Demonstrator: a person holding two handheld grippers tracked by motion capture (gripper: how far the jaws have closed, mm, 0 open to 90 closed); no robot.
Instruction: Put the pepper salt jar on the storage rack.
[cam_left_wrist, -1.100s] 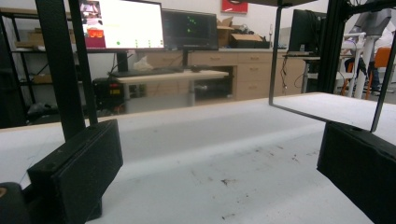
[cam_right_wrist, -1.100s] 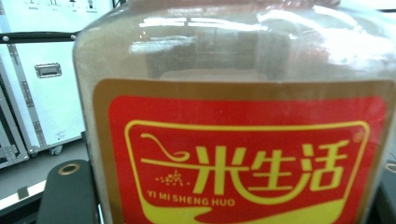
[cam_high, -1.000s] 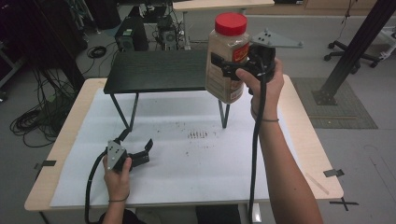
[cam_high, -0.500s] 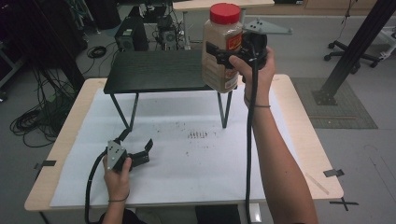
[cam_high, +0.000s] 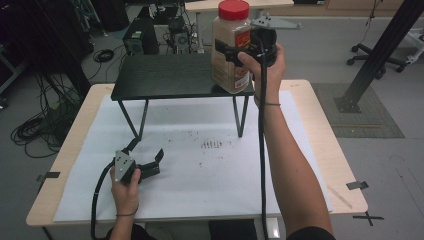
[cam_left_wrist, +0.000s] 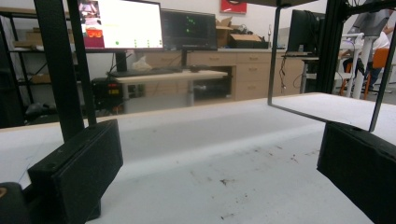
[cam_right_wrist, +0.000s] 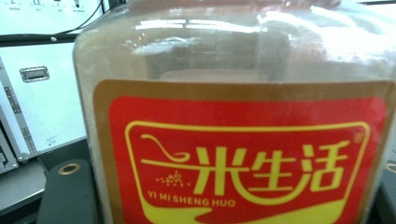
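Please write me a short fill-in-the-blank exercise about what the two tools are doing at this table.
1. The right tool grips a clear plastic jar with a ____ screw lid.
2. The jar is held over the right end of the black ____ on thin metal legs.
3. The left tool rests on the white sheet with its jaws ____ and nothing between them.

Missing words: red; shelf; open
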